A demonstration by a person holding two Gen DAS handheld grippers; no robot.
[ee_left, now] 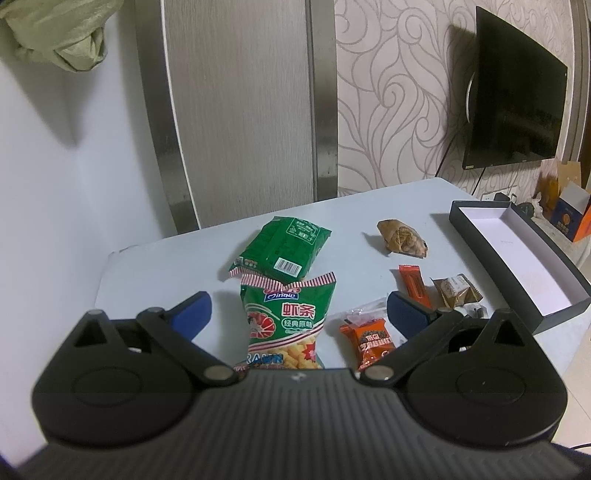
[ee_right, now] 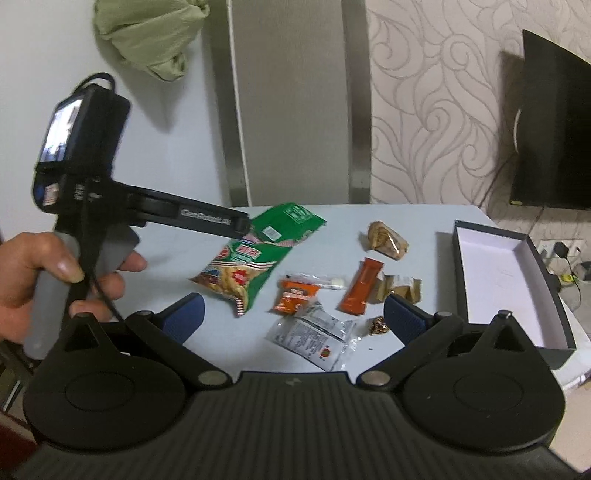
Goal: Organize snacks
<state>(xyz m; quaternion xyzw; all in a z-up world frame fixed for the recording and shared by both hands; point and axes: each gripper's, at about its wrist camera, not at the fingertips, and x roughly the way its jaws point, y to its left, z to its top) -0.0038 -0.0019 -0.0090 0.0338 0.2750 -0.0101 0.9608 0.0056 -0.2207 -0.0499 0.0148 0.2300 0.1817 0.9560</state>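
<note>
Snacks lie on a white table (ee_left: 166, 258). A green prawn-cracker bag (ee_left: 286, 325) lies between the fingers of my open left gripper (ee_left: 295, 314), above the table. A second green bag (ee_left: 282, 245) lies behind it. An orange-red packet (ee_left: 369, 341), an orange stick (ee_left: 415, 286), a gold-brown candy (ee_left: 456, 291) and a brown wrapped snack (ee_left: 402, 238) lie to the right. My right gripper (ee_right: 293, 317) is open and empty over a clear silver packet (ee_right: 314, 338). The left gripper (ee_right: 207, 219) shows in the right wrist view above the green bags (ee_right: 243, 266).
An open dark box with a white inside (ee_left: 517, 254) stands at the table's right edge, also in the right wrist view (ee_right: 506, 280). A black monitor (ee_left: 513, 92) hangs on the patterned wall. A green cloth (ee_right: 155, 33) hangs at the upper left.
</note>
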